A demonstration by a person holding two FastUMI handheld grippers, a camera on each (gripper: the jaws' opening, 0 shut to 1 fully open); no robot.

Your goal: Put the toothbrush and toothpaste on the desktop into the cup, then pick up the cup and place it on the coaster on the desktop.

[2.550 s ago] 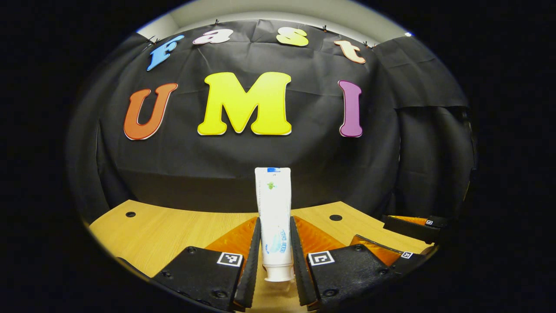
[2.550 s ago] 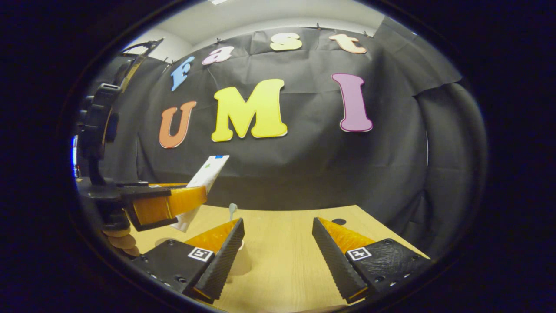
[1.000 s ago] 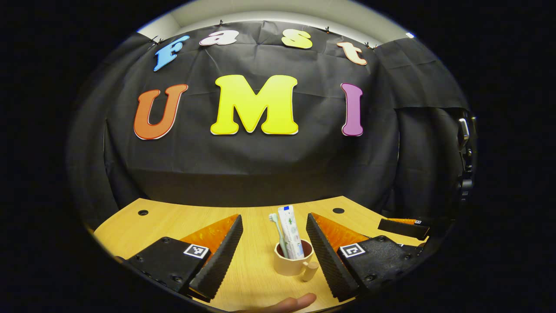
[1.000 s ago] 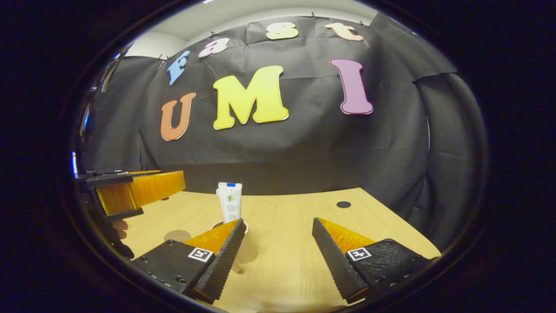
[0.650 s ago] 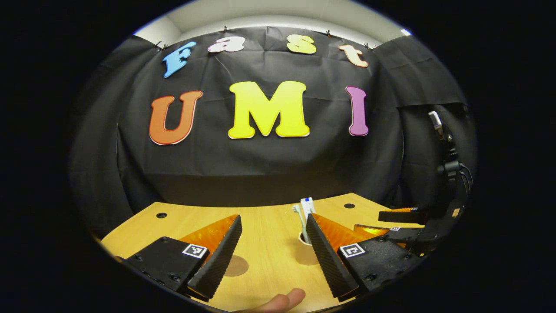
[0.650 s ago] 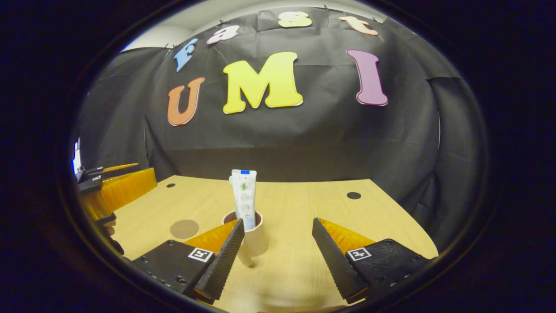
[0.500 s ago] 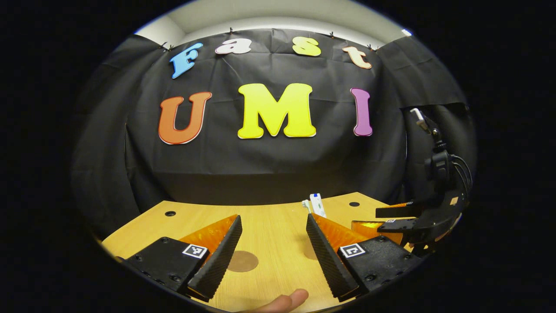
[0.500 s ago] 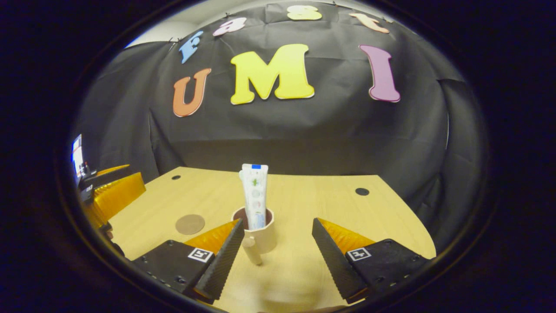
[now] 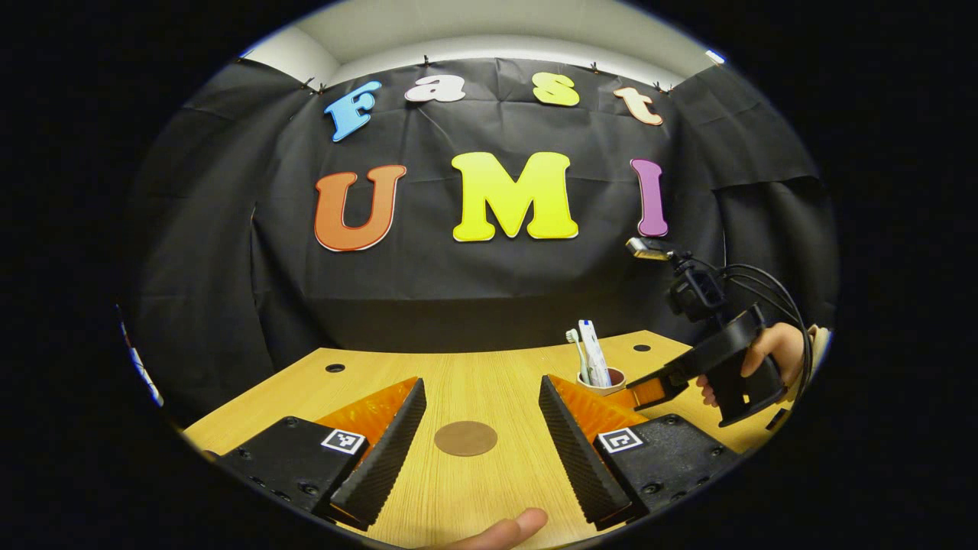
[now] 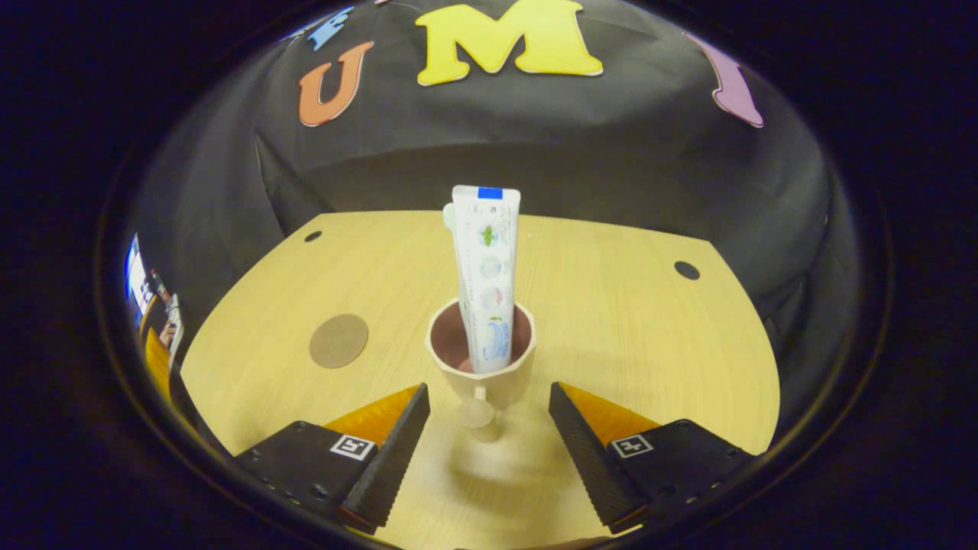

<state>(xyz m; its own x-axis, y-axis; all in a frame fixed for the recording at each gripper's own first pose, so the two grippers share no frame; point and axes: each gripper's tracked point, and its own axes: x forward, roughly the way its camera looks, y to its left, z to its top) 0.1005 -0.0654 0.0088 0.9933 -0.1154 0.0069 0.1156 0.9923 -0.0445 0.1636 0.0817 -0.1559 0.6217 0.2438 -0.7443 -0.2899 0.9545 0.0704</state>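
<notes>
Since half a second ago we've brought the right gripper (image 10: 489, 428), jaws wide and empty, square onto the cup (image 10: 481, 367), handle toward us; coaster (image 10: 338, 340) lies left.

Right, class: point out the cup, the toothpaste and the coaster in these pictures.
cup (image 10: 495, 386): right gripper view, on its outer wall below the rim.
toothpaste (image 10: 486, 267): right gripper view, on the middle of the tube standing in the cup.
coaster (image 9: 465, 438): left gripper view, on the centre of the round disc.
</notes>
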